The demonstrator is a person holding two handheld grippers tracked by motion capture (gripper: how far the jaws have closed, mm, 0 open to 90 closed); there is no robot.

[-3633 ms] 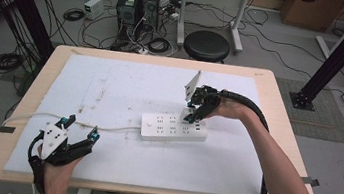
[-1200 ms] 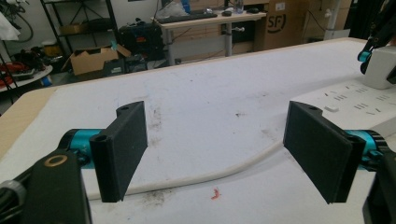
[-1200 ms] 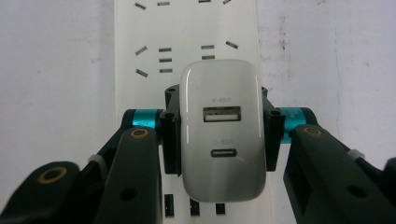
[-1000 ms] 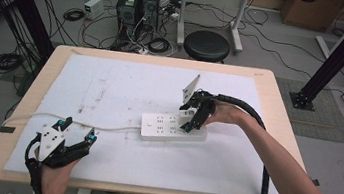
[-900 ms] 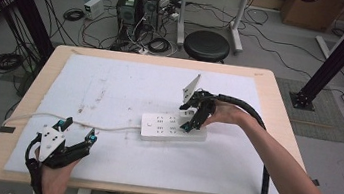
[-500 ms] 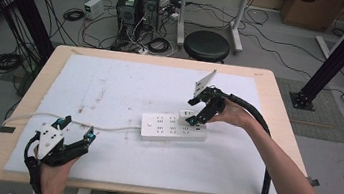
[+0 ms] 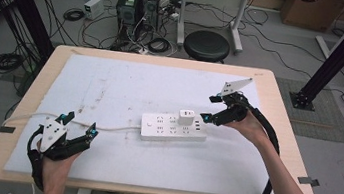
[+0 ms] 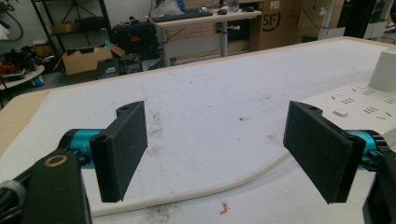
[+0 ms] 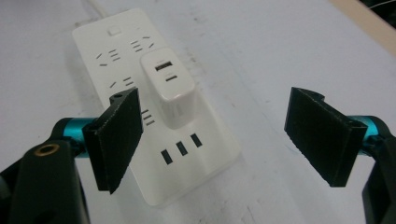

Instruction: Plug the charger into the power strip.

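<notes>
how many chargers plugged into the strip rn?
1. A white charger stands in the power strip, toward the end with its three USB ports, just ahead of the open right gripper. The strip's other sockets look empty.

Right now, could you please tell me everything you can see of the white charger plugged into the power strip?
The charger is a small white block with rounded edges, of smooth plastic by its look. Its top face carries two ports, one wider than the other. It stands upright in a socket near the middle of the white power strip, which lies flat on the white table cover. Only the strip touches it: the right gripper hangs open just past it, its fingers clear of its sides.
</notes>
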